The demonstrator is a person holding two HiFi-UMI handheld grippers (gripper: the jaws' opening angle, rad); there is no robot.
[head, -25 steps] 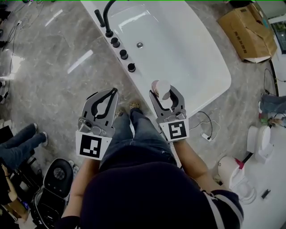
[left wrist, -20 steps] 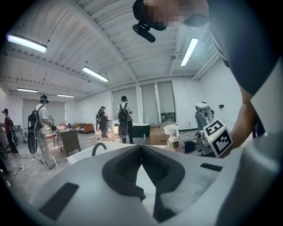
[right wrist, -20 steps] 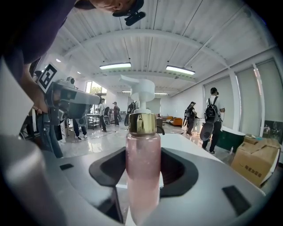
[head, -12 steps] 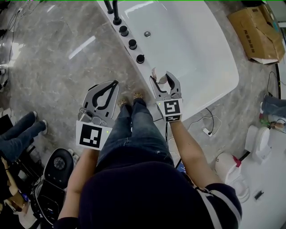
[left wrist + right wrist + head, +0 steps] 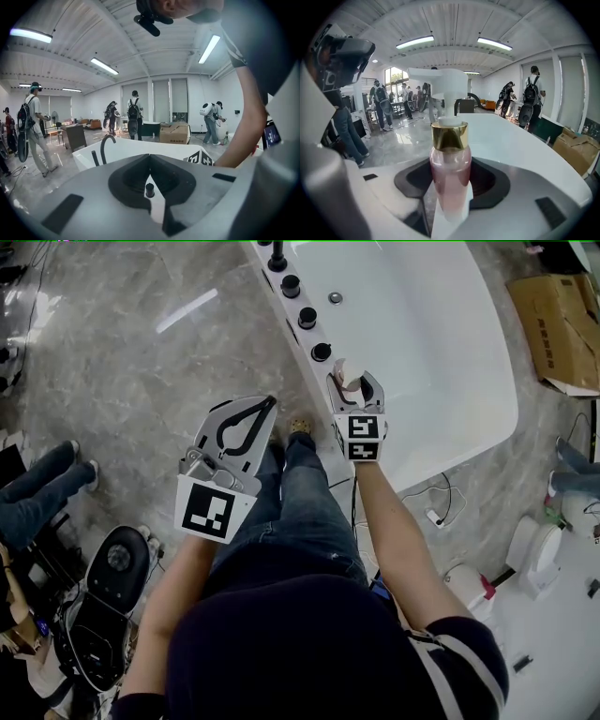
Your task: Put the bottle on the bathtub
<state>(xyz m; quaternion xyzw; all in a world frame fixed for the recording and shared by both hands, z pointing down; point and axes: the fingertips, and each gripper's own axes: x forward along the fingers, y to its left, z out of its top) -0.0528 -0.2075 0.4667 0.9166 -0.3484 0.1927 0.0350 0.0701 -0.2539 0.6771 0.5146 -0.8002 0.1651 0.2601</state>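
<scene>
Left gripper (image 5: 269, 404), centre-left of frame: jaws together, nothing between them. Right gripper (image 5: 354, 383), centre: jaws clamped on the upright translucent pink plastic bottle (image 5: 450, 178) with gold collar and white pump, at the near rim of the white oval bathtub (image 5: 441, 352), upper right. Round black knobs (image 5: 307, 317) line that rim.

Bathtub (image 5: 427, 343) far end off-frame

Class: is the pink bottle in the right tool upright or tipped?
Upright. The bottle stands vertical in the right tool, gold collar and pump on top.
</scene>
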